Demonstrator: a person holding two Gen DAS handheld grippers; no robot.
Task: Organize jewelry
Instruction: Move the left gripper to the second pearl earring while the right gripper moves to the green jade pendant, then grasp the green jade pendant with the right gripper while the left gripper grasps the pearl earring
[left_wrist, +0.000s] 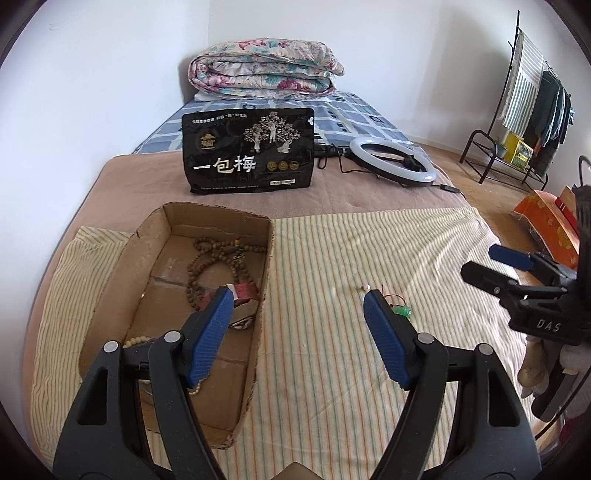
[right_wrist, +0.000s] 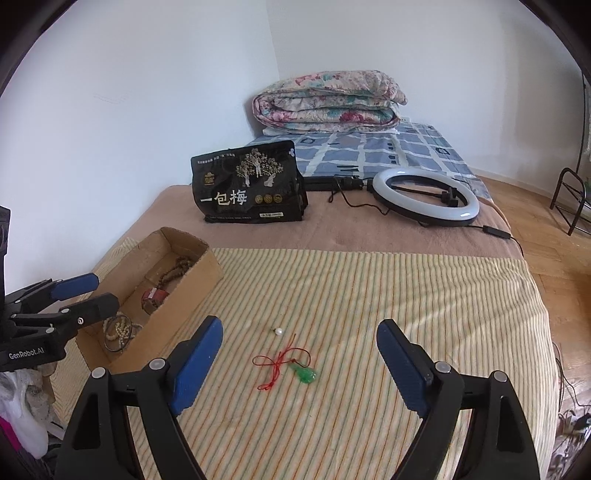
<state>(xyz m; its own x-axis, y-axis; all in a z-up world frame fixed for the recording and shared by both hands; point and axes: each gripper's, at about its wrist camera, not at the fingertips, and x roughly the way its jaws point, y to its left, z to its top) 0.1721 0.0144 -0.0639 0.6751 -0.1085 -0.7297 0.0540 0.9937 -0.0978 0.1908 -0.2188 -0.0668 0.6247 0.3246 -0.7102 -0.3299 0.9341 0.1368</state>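
Both grippers tilt downward over the striped cloth (right_wrist: 369, 295) on the bed. Left gripper (left_wrist: 299, 306): fingers spread wide, empty, its left finger (left_wrist: 210, 332) hanging over the cardboard box (left_wrist: 129, 280). Right gripper (right_wrist: 299, 347): fingers spread wide, nothing held. Green pendant on red cord (right_wrist: 304, 374) lies on the cloth between the right fingers; small pearl (right_wrist: 279, 331) just at its 11 o'clock. Brown bead strand (left_wrist: 207, 266) in the box, at 9 o'clock from the pendant.

Both my wrist cameras look down along my fingers across the bed (left_wrist: 332, 258), sharing the cardboard box (right_wrist: 192, 273) and striped cloth (right_wrist: 369, 295).
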